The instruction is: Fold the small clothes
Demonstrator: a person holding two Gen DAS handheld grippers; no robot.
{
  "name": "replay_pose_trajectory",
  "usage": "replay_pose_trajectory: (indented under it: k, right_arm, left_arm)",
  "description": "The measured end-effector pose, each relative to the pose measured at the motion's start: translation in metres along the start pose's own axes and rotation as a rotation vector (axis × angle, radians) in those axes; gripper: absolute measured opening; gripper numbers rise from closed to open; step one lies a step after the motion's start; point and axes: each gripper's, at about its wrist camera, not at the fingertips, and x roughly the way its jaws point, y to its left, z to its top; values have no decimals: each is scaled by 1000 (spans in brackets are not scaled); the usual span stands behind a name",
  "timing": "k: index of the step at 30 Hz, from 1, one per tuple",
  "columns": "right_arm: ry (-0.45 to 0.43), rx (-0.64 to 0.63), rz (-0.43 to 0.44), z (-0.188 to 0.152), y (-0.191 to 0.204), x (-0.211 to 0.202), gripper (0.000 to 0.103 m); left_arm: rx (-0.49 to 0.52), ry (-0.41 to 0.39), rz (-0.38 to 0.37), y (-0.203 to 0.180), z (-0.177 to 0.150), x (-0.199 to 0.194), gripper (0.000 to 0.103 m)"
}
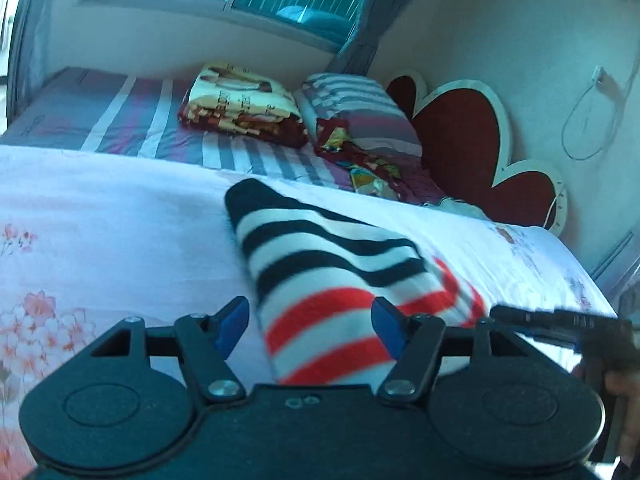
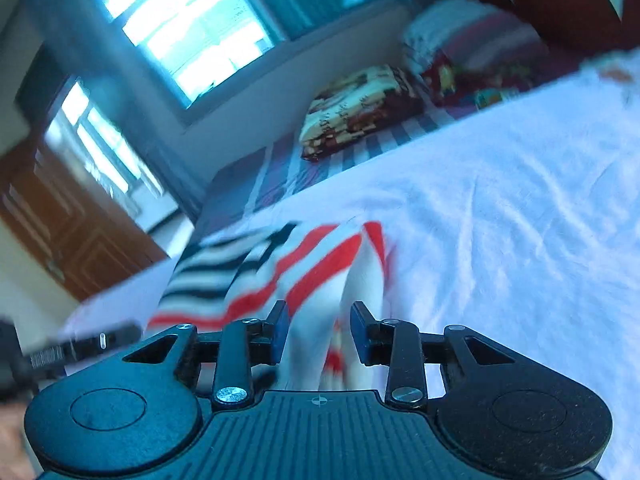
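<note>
The striped garment [image 1: 328,276] lies on the pale floral bedsheet [image 1: 100,232], running forward between the spread blue pads of the left tool [image 1: 310,330], which is open and grips nothing. That view alone shows the red heart-shaped headboard [image 1: 464,136] ahead to the right. The right wrist view is blurred; the right tool [image 2: 318,334] looks open, the garment's red-striped end [image 2: 320,272] between its pads, and only there a wooden door [image 2: 68,232] appears far left
</note>
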Motion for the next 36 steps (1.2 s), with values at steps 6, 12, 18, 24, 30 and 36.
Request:
replay_pose_trajectory:
  k: [6,12,18,24,30,36]
  right_arm:
    - [21,36,13,20,-7,32,34]
    - [-124,-341,-121,-4,33,11,9]
    - [-43,-325,-201,-12,20,38,10]
    - [-133,-301,-198,13,31,9,27]
    - [80,-351,-268,18,33,60,25]
    - [-48,-380,-116,3,51,-29,9]
  left_arm:
    - [-56,32,-20,11,2,22,66]
    - [28,47,3,-3,3,34,60]
    - [164,107,128,-28,1,56,66]
    - [173,0,101,-30,9,25,56]
    - [242,90,174,-36,2,61,65]
    - [209,6,67,-33,-8,-6,57]
